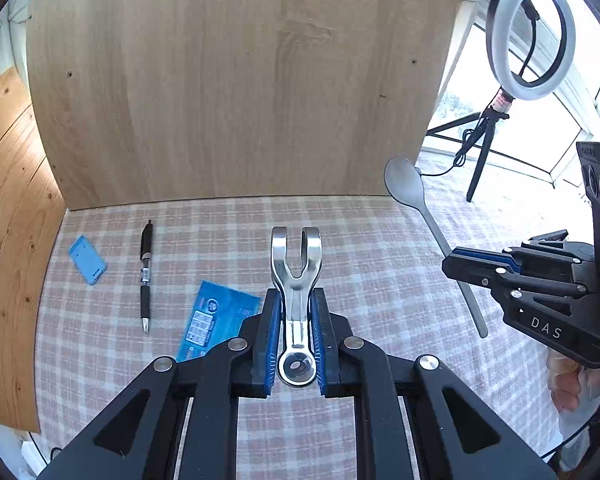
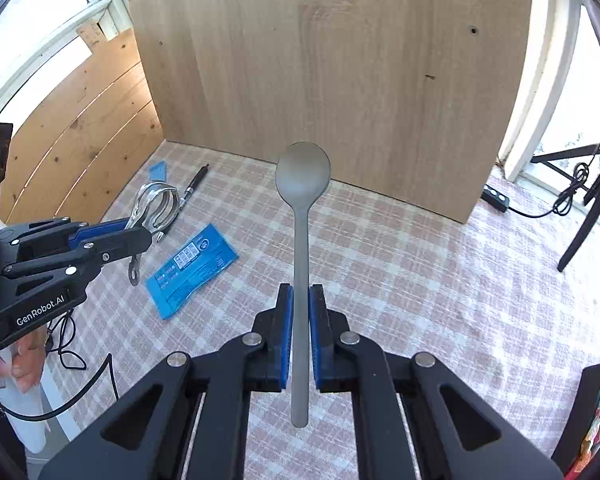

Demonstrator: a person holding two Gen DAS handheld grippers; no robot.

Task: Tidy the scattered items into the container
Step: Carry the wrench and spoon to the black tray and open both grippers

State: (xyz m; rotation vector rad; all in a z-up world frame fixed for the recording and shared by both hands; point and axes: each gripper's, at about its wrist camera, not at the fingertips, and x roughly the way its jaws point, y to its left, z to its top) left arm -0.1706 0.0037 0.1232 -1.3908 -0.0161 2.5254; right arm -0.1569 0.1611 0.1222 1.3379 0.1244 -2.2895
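My left gripper (image 1: 296, 296) is shut on a shiny forked metal tool (image 1: 296, 256), held above the checked tablecloth (image 1: 380, 248). In the right wrist view the same left gripper (image 2: 144, 236) and tool (image 2: 156, 204) hang at the left. The right gripper (image 2: 300, 292) is shut on the handle of a grey spoon (image 2: 303, 176), bowl pointing away. From the left wrist that right gripper (image 1: 450, 266) and the spoon (image 1: 402, 182) show at the right. On the cloth lie a black pen (image 1: 145, 276), a blue packet (image 1: 216, 316) and a small light-blue case (image 1: 87, 260).
An upright wooden board (image 1: 240, 80) closes off the back of the table, with wood panelling (image 1: 8, 200) to the left. A ring light (image 1: 530, 36) on a tripod stands at the right. A power strip (image 2: 496, 198) and cables lie on the cloth. A dark box edge (image 2: 596, 400) shows at the lower right.
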